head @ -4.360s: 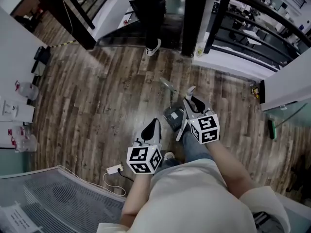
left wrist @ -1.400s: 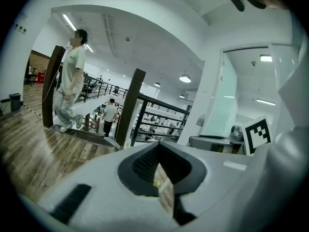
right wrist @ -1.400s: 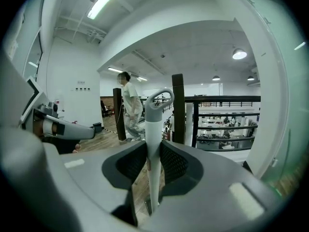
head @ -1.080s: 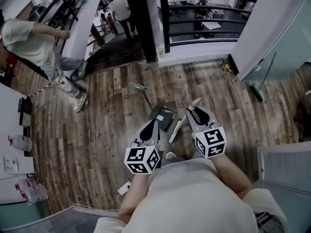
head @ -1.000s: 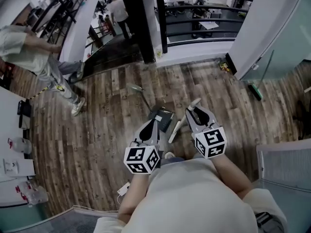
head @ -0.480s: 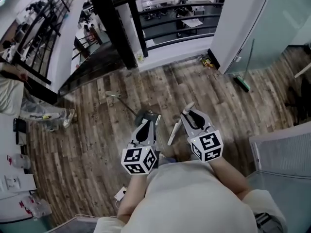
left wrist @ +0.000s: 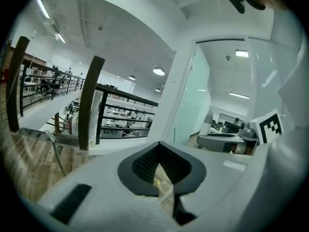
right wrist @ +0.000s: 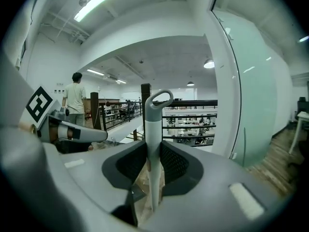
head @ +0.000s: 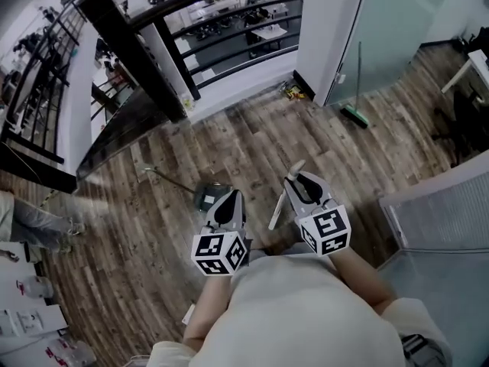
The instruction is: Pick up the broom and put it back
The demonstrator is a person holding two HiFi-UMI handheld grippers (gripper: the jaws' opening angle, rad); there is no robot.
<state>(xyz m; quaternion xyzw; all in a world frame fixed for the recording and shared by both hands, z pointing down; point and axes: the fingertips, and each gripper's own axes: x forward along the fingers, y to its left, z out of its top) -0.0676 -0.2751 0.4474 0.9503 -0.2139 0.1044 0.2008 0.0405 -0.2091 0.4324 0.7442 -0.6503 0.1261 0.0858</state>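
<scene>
White broom (right wrist: 153, 129) stays clamped in your right gripper (right wrist: 153, 170); left gripper (left wrist: 161, 178) is clenched empty. You've turned: glass wall (head: 390, 29), probably its home, sits at one o'clock.

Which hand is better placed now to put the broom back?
Right. The right gripper is shut on the broom handle, which stands upright between its jaws. The left gripper seems to hold the dustpan, so it is not free.
</scene>
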